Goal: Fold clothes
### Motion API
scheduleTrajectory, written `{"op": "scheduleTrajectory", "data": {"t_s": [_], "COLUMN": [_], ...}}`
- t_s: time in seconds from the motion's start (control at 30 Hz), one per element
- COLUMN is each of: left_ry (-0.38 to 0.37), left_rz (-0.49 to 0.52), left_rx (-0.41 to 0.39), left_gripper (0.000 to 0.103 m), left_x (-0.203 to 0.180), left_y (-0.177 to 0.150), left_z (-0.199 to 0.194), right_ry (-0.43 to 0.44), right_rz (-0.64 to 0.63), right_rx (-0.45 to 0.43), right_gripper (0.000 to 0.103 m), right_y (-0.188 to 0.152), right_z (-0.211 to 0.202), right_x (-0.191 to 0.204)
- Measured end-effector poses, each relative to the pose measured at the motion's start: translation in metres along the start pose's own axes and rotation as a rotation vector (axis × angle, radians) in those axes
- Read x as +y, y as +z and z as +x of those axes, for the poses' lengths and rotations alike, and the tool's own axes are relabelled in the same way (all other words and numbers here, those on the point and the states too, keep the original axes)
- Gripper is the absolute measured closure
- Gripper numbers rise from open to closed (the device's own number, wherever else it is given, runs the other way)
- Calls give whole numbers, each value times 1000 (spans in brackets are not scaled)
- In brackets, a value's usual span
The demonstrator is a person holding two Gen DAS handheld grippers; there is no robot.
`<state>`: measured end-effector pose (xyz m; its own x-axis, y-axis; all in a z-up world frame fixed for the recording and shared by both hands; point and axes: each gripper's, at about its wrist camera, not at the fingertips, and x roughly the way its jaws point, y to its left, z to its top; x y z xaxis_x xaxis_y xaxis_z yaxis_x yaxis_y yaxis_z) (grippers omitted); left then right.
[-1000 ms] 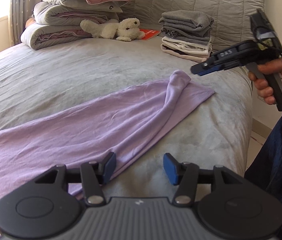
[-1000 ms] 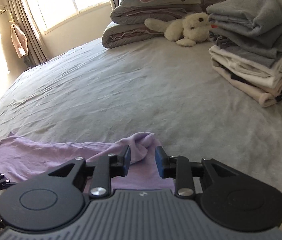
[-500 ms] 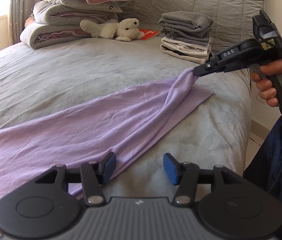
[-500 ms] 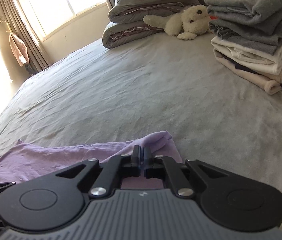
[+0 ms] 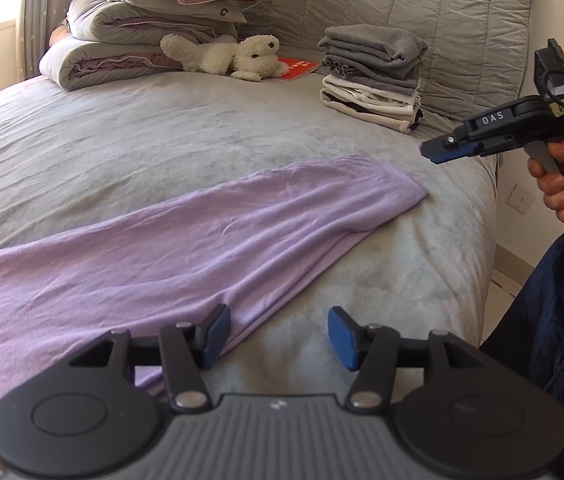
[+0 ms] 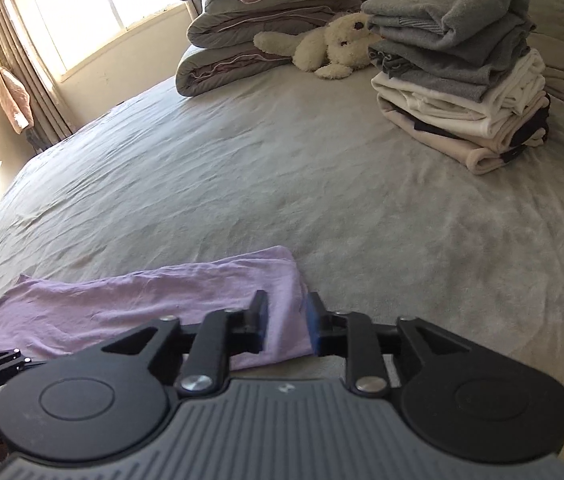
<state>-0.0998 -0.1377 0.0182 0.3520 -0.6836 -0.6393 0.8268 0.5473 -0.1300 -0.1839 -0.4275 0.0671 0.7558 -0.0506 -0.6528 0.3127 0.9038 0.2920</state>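
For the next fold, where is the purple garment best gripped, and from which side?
Probably at the far narrow end of the purple garment, coming in from the bed's edge with the right gripper, whose jaws have just opened. That end lies flat with free corners near the edge, easy to pinch.

black claw (image 5: 278, 336), blue pads (image 5: 218, 326)
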Motion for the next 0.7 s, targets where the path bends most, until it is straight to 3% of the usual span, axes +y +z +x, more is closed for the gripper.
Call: {"op": "scheduleTrajectory", "data": {"t_s": [0.13, 0.2, 0.43, 0.6, 0.67, 0.7], "left_ry": [1, 2, 2, 0, 0, 1], "left_rz": [5, 7, 11, 6, 8, 9], "left_rx": [1, 1, 3, 4, 4, 4], "left_gripper": [45, 45, 45, 45, 45, 45], "left_x": [-1, -1, -1, -1, -1, -1], "left_y": [0, 0, 0, 1, 1, 1], "left_z": [2, 1, 1, 1, 0, 0], "right_ry": [17, -35, -78, -86, -92, -95], "right_rz": [-116, -187, -485, -498, -509, -515], "right_rx": [42, 63, 43, 88, 85, 83], "right_gripper": [61, 61, 61, 62, 67, 78], "right_y": [18, 23, 4, 3, 3, 2], "right_z": [31, 48, 65, 80, 80, 80], "right_x": [7, 13, 39, 36, 40, 41]}}
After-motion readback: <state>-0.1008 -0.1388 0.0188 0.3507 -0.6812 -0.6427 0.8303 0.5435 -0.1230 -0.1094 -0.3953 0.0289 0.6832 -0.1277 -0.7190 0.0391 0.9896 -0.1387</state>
